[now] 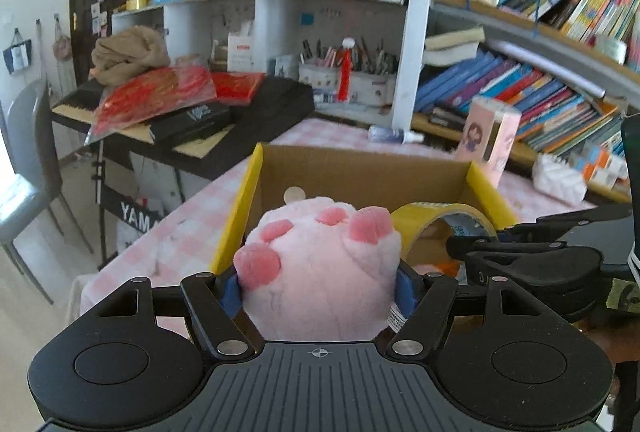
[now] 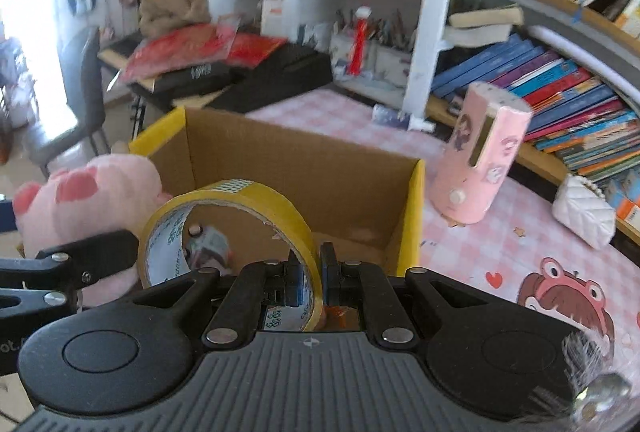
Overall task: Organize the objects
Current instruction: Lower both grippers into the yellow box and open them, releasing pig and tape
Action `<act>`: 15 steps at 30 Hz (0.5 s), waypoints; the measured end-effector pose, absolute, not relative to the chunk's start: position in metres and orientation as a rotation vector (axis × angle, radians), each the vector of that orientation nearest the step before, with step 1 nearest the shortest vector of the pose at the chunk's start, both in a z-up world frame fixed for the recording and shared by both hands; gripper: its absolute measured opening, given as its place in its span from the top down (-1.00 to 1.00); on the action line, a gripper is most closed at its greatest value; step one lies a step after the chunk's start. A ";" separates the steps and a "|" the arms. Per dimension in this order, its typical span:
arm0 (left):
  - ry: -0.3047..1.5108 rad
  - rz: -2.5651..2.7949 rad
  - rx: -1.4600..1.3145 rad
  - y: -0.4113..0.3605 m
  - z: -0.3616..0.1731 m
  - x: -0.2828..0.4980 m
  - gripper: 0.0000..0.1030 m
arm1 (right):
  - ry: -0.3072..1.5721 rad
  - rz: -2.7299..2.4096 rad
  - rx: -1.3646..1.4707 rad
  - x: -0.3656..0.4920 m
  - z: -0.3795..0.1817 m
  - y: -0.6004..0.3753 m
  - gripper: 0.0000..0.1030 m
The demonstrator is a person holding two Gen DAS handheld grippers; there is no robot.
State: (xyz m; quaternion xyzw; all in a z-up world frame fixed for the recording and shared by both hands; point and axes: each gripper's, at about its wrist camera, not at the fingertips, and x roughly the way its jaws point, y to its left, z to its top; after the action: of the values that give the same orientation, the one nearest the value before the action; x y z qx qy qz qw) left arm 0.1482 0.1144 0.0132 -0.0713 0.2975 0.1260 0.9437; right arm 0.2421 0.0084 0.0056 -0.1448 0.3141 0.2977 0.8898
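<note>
The plush paw [image 1: 320,272] is pale pink with darker pink pads, the tape roll [image 2: 240,216] yellow, the cardboard box [image 2: 320,168] brown with yellow flaps, and the bench cloth [image 2: 500,244] pink-and-white checked.

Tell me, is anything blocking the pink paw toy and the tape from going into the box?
Nothing visible does. The left gripper holds the pink paw toy and the right gripper pinches the yellow tape roll, both right at the open cardboard box. Its top is open, with bare floor showing inside.
</note>
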 end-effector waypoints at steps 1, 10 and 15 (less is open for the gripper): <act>0.623 0.260 -0.141 0.114 0.010 0.151 -0.36 | 0.666 0.629 -0.322 0.245 0.002 0.011 0.84; 0.692 0.288 -0.052 0.108 -0.008 0.165 -0.37 | 0.730 0.713 -0.478 0.253 -0.020 0.026 0.82; 0.696 0.289 -0.007 0.104 -0.010 0.169 -0.38 | 0.743 0.733 -0.544 0.256 -0.023 0.030 0.82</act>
State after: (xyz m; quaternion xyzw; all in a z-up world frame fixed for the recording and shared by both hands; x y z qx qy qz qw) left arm 0.1690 0.1038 -0.0095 -0.0035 0.3399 0.1413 0.9298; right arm 0.2564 0.0303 -0.0231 -0.2566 0.3502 0.3458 0.8318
